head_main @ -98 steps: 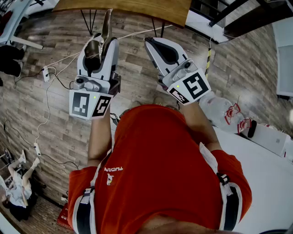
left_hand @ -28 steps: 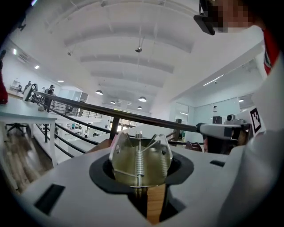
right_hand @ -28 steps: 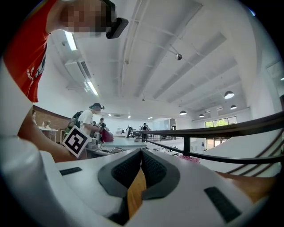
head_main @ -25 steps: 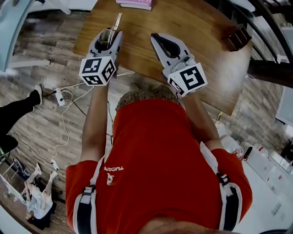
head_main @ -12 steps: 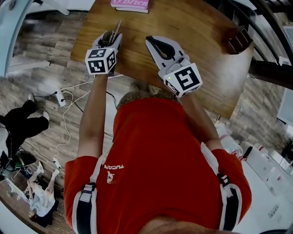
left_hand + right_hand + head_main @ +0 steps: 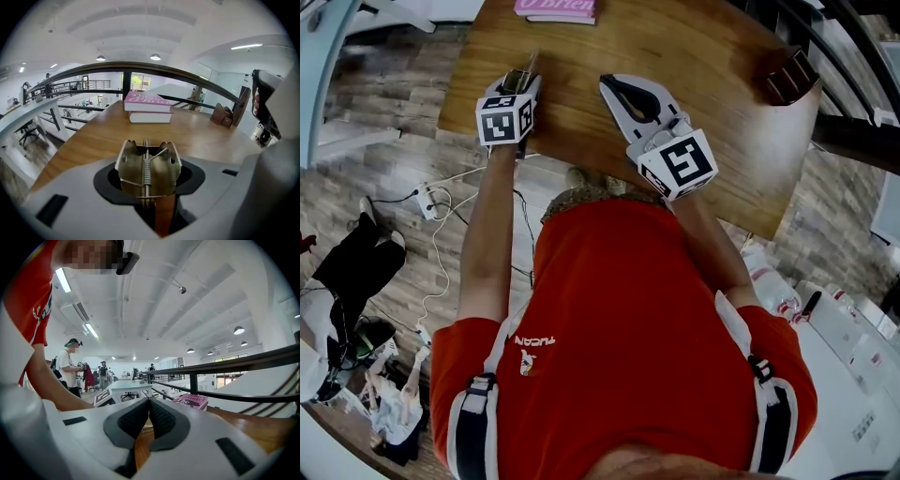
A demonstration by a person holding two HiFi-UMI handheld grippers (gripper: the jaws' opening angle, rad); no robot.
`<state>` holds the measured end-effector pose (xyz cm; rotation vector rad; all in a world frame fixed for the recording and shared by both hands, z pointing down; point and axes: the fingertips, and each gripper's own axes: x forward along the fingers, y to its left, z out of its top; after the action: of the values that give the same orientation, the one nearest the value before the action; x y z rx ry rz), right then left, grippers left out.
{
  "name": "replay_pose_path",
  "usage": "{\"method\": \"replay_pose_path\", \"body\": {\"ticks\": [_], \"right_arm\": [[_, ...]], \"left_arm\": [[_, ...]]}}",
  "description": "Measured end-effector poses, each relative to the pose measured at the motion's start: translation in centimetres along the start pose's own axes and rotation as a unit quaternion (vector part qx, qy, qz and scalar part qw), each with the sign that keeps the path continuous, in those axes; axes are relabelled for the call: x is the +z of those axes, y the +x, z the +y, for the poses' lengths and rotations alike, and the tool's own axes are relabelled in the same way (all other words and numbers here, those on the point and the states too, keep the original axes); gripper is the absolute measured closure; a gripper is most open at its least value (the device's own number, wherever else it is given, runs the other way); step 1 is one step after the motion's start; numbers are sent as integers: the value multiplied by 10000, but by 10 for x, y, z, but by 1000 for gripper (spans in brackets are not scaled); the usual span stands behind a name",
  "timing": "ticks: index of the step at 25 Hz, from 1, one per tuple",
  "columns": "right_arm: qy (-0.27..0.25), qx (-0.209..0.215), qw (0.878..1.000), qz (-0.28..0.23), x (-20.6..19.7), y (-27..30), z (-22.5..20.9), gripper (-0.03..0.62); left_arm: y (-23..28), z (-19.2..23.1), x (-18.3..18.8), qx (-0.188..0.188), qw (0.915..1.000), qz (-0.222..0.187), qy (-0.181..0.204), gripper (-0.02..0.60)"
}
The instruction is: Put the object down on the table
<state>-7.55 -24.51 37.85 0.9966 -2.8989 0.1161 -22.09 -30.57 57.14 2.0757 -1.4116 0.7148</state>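
- Your left gripper [image 6: 519, 82] is clamped on the clip [image 6: 147, 168], a brass-coloured metal spring clip. Its own view shows the clip wedged upright between the jaws, with the coil spring facing the camera.
- The clip is over the near left part of the worktop [image 6: 703, 56], just inside the front edge. No view settles whether its tip touches the wood; judging by the low angle along the surface, it looks close but not set down.
- Your right gripper [image 6: 617, 89] is closed with nothing between the pads. It hangs over the worktop beside the left one and has no part in this step.
- I'd call this the end of the carry: the clip is over its target and the putting-down is not yet done.
- The next move calls for lowering the left gripper until the clip bears on the wood, then letting the jaws part fully before you draw back.
- A clip that stands on a narrow edge will likely tip when freed, so lay it low and flat if you can.
- There is room: the books [image 6: 146, 107] lie well ahead at the far edge, and the brown box [image 6: 784, 75] is well off to the right.
- Keep clear of the front edge, which is near enough for a toppling clip to slide off.
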Motion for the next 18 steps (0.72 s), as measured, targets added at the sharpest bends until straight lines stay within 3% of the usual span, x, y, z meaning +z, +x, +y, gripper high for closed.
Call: {"method": "replay_pose_path", "body": {"ticks": [4, 11, 18], "right_arm": [[16, 15, 10000, 49, -2, 2, 2, 569], [43, -8, 10000, 55, -3, 3, 0, 569], [55, 31, 9999, 95, -4, 3, 3, 569]], "left_arm": [[1, 4, -2, 21, 10000, -1, 60, 393], [-6, 22, 11, 285, 9989, -352, 93, 314], [-18, 41, 16, 555, 9963, -651, 11, 308]]}}
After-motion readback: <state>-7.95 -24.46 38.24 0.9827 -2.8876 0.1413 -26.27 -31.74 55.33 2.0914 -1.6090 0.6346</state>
